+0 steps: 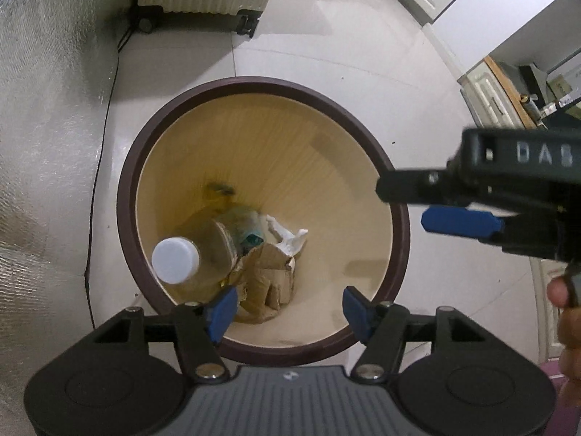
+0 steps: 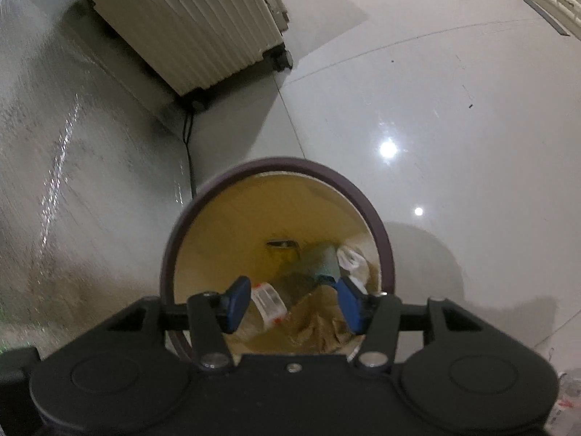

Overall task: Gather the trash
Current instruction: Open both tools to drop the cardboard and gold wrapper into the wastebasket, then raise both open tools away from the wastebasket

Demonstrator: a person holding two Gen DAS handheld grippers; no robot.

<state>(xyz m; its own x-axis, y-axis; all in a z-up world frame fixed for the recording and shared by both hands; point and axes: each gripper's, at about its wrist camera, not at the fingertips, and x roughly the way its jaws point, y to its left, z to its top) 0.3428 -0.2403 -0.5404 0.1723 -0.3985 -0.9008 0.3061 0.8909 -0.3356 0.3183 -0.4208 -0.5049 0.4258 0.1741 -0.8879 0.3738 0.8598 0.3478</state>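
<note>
One round wastebin [image 1: 125, 196] with a dark rim stands on the pale tiled floor [image 1: 326, 54], and two grippers hang over its mouth. Inside lie one clear plastic bottle [image 1: 207, 250] with a white cap, one crumpled brown cardboard piece [image 1: 268, 279] and one white paper wad [image 1: 290, 238]. The left gripper [image 1: 287, 309] has its blue fingers apart with nothing between them; the trash lies well below, at the bin's bottom. The right gripper [image 2: 292, 303] likewise shows its fingers apart and empty above the same litter. One ribbed white suitcase [image 2: 196, 25] stands beyond.
</note>
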